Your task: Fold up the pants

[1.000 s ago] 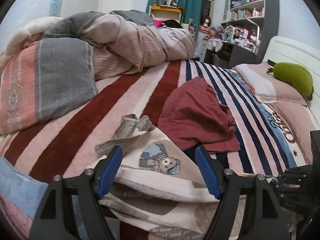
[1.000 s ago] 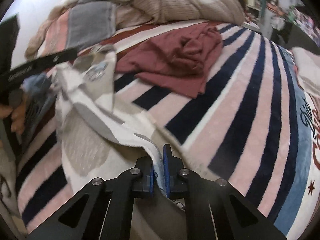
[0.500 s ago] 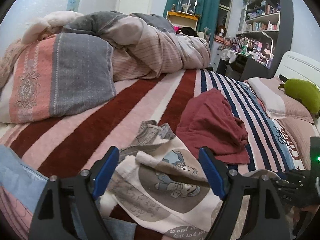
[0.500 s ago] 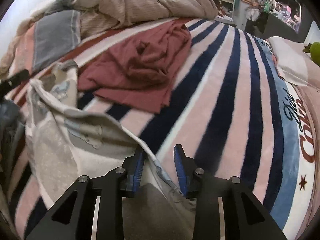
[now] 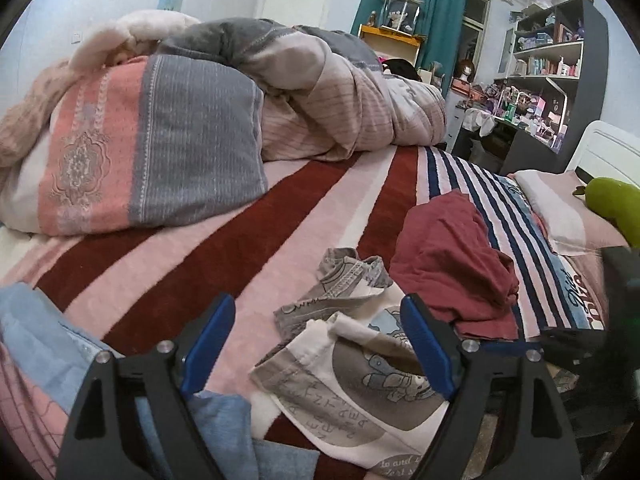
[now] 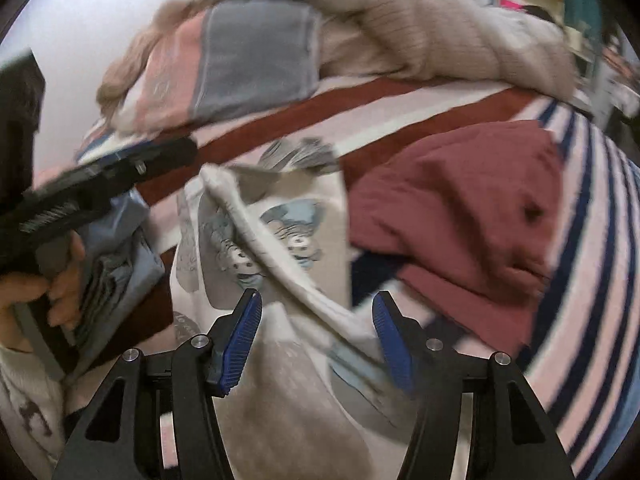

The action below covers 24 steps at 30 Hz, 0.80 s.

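Note:
The cream and grey bear-print pants point(image 5: 360, 368) lie rumpled on the striped bed cover point(image 5: 224, 248), waistband toward the far side. My left gripper point(image 5: 317, 299) hovers over their left part, jaws wide and still opening, touching no cloth. In the right wrist view a raised ridge of the pants point(image 6: 280, 240) runs between the pads of my right gripper point(image 6: 317, 295). Its jaws are opening and the pads do not press the cloth. A hand point(image 6: 60, 280) holds the left gripper's body point(image 6: 104, 176) at the left of that view.
A crumpled maroon garment point(image 5: 448, 264) lies right of the pants. Blue cloth point(image 5: 36, 332) sits at the near left. A heaped duvet point(image 5: 200, 120) fills the far side. Pillows point(image 5: 560, 208) and a green plush point(image 5: 612, 204) are at the right, shelves point(image 5: 552, 60) beyond.
My right gripper has let go of the pants edge, opened its jaws and swung left over the pants. The left gripper has widened slightly and shifted; the pants have settled onto the bed.

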Tool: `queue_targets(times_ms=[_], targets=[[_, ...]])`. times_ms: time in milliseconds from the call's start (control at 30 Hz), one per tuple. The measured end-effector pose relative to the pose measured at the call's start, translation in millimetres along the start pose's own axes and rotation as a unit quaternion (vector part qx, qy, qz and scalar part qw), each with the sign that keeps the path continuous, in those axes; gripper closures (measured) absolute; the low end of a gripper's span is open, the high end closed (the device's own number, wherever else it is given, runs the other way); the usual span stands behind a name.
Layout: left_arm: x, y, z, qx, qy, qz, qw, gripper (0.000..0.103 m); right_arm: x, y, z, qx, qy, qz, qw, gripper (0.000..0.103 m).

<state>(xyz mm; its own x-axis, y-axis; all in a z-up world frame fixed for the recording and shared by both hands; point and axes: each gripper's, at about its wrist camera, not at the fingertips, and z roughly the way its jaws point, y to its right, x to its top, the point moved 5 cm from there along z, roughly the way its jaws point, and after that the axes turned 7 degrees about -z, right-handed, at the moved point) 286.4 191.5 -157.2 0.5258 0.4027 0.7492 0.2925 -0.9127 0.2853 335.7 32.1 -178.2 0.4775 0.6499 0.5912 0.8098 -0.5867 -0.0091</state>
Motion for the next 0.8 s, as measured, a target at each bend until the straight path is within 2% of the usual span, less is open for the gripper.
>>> queue_targets(times_ms=[33, 100, 167, 233, 300, 367, 433, 500, 567, 667, 733, 800], targets=[[-0.8, 0.8, 0.5, -0.002, -0.002, 0.001, 1.0000, 0.021, 2.2, -1.1, 11.3, -0.006, -0.009, -0.003, 1.000, 0.061], [-2.2, 2.2, 1.8, -0.005, -0.006, 0.001, 1.0000, 0.021, 6.3, 9.2, 22.6, -0.038, -0.014, 0.016, 0.999, 0.103], [-2.5, 2.2, 1.4, -0.005, -0.006, 0.001, 1.0000, 0.021, 10.5, 22.4, 25.7, -0.047, -0.002, 0.047, 0.998, 0.100], [-2.9, 2.3, 0.7, -0.006, -0.005, 0.000, 1.0000, 0.021, 11.5, 44.3, 21.8, -0.090, 0.017, 0.077, 0.993, 0.101], [-2.9, 2.1, 1.0, -0.005, -0.006, 0.001, 1.0000, 0.021, 7.8, 59.1, 21.8, -0.107, 0.019, 0.092, 0.990, 0.101], [-3.4, 2.4, 1.3, -0.005, -0.008, 0.002, 1.0000, 0.021, 3.3, 66.1, 28.2, -0.078, 0.011, 0.119, 0.990, 0.098], [-3.0, 2.1, -0.3, -0.007, -0.007, 0.000, 1.0000, 0.021, 3.1, 60.1, 30.6, -0.023, 0.019, 0.132, 0.991, 0.096], [-2.5, 2.4, -1.8, -0.009, -0.005, -0.002, 0.9999, 0.021, 9.6, 47.2, 30.5, 0.009, 0.032, 0.115, 0.993, 0.060], [-3.0, 2.6, -1.6, -0.009, -0.006, -0.001, 0.9999, 0.021, 17.4, 34.2, 32.5, 0.019, 0.044, 0.085, 0.995, 0.057], [-5.0, 4.2, 1.2, -0.005, -0.009, 0.002, 0.9999, 0.021, 28.3, 20.4, 52.1, 0.033, 0.009, 0.046, 0.998, 0.050], [-5.2, 4.4, 2.1, -0.005, -0.009, 0.003, 0.9999, 0.021, 30.1, 17.4, 65.4, 0.033, -0.019, 0.033, 0.999, 0.052], [-5.3, 4.7, 2.0, -0.006, -0.009, 0.002, 0.9999, 0.021, 27.0, 11.7, 64.9, 0.056, -0.025, 0.025, 0.998, 0.088]])
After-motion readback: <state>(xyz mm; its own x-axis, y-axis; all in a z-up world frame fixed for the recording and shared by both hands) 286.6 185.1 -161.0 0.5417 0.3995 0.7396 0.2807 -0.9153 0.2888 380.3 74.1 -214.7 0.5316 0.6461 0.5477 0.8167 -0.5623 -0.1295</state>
